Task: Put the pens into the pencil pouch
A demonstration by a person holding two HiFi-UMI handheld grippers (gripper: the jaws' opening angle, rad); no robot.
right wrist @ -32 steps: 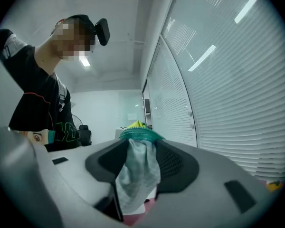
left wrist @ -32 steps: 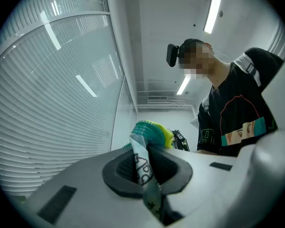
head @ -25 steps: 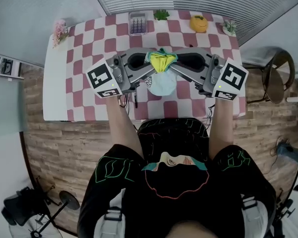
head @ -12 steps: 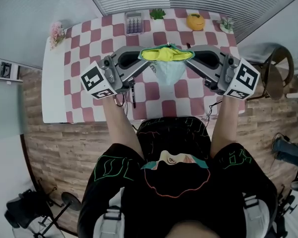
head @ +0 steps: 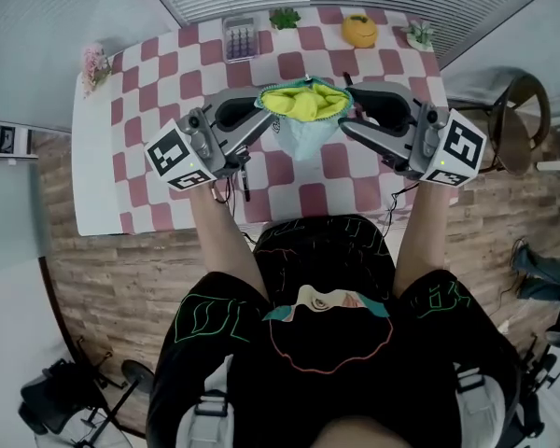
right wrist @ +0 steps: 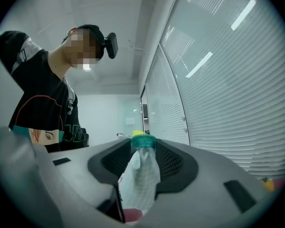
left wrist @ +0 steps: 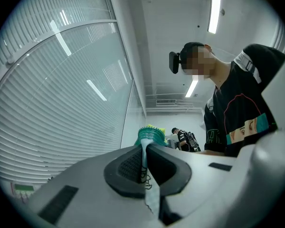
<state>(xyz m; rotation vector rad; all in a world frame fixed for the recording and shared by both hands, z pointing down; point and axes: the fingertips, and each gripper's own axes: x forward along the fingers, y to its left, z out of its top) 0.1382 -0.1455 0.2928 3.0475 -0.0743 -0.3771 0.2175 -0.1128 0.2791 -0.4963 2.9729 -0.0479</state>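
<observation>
Pencil pouch (head: 304, 102): held up over the checkered counter (head: 159, 73), between your 2 tongs, mouth spread, yellow lining showing.
Left tongs (head: 263, 110): pressed together, pinching the pouch's left rim.
Right tongs (head: 346, 113): jaws have just been widening; the right rim is bunched between them, touching both pads.

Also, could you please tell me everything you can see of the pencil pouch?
The pencil pouch is soft fabric: a pale mint body, teal rim and bright yellow lining. It hangs above the checked table, mouth spread open and facing up. The left gripper is shut on one end of the rim; the other end sits between the jaws of the right gripper, which have just been opening.
</observation>
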